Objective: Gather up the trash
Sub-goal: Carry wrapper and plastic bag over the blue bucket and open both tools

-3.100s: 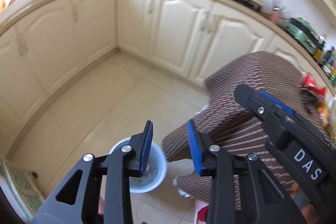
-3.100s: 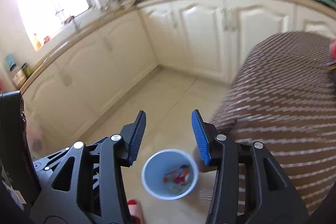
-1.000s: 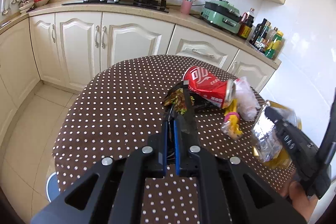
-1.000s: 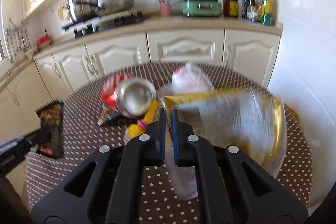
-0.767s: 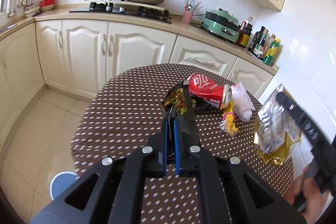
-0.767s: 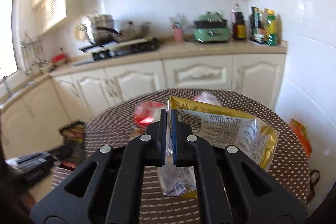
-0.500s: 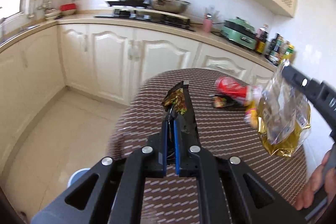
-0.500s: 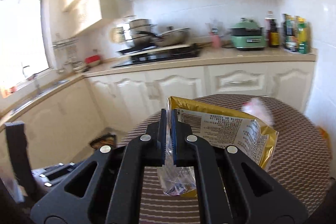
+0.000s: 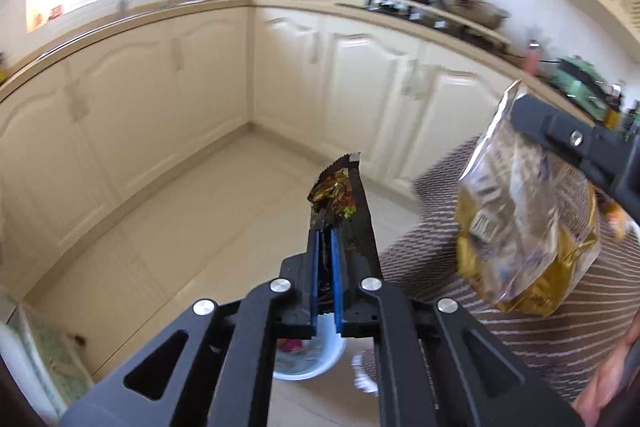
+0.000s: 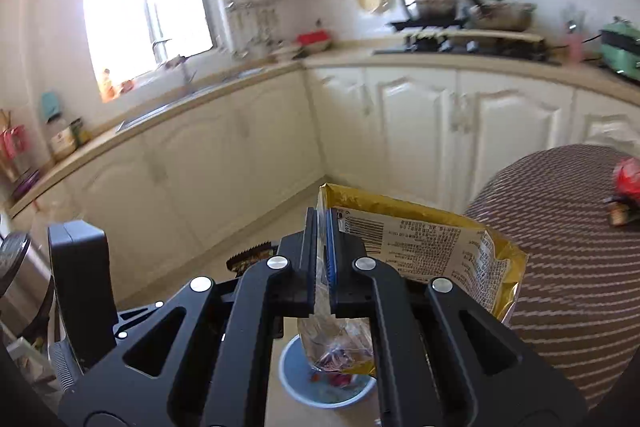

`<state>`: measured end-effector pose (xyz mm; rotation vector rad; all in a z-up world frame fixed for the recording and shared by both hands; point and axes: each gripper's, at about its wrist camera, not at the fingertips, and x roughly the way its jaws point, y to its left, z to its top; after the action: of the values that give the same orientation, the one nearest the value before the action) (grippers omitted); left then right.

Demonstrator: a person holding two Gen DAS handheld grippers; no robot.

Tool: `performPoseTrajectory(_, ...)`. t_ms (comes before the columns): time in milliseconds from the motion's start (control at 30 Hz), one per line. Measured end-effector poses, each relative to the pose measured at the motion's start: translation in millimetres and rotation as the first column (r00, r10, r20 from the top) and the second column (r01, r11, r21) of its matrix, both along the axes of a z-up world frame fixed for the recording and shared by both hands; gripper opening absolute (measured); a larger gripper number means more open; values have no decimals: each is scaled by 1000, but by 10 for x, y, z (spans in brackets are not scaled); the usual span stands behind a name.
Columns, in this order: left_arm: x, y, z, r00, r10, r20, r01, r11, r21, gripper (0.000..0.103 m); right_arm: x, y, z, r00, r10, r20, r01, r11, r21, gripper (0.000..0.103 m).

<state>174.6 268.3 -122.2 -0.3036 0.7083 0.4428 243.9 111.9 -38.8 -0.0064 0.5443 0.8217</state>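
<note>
Glossy crinkled gold foil packet (image 10: 432,251)

Left hand-held gripper (image 9: 326,247): I see a matte black plastic frame with two angled arms and triangular cut-outs in each. Four round silver screws (image 9: 280,285) sit across the linkage. The fingers are narrow, lined inside with blue ribbed pads (image 9: 338,267).

Right hand-held gripper (image 10: 320,239): same build from my feed, black arms, triangular openings, four silver screws (image 10: 277,262), blue pads (image 10: 330,247) on the inner finger faces.

In the left view the other unit's black finger shows one silver screw (image 9: 576,137). Bare skin of the person's right hand (image 9: 604,387) at lower right edge, pinkish, no sleeve visible.
</note>
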Motion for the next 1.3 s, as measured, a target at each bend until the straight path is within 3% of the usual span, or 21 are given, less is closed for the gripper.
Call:
performPoseTrajectory(333, 106, 633, -836, 982, 76, -175, -93, 992, -91, 6, 162, 1011, -965, 980, 121, -156, -143, 980, -139, 5)
performPoseTrajectory(633, 403, 769, -1533, 949, 55, -310, -103, 985, -142, 8, 481, 1203, -1820, 949, 91, -303, -160, 964, -213, 5)
performPoseTrajectory(700, 469, 793, -1590, 945, 55, -323, -106, 984, -143, 8, 535, 1225, -1921, 943, 85, -322, -162, 962, -220, 5)
performPoseTrajectory(767, 518, 825, -1619, 946, 53, -320, -107, 982, -154, 15, 551, 1241, -1985, 939, 82, -334, -162, 962, -220, 5)
performPoseTrajectory(833, 576, 851, -1625, 945, 71, -318, -119, 984, -135, 34, 574, 1262, -2021, 936, 82, -343, -163, 963, -216, 5)
performPoseTrajectory(1000, 564, 882, -1704, 945, 85, -315, -135, 981, -141, 40, 596, 1267, -2034, 935, 82, -344, -162, 964, -211, 5)
performPoseTrajectory(1300, 538, 893, -1694, 944, 107, -311, -158, 977, -143, 40, 607, 1253, -2063, 931, 79, -355, -160, 966, -205, 5)
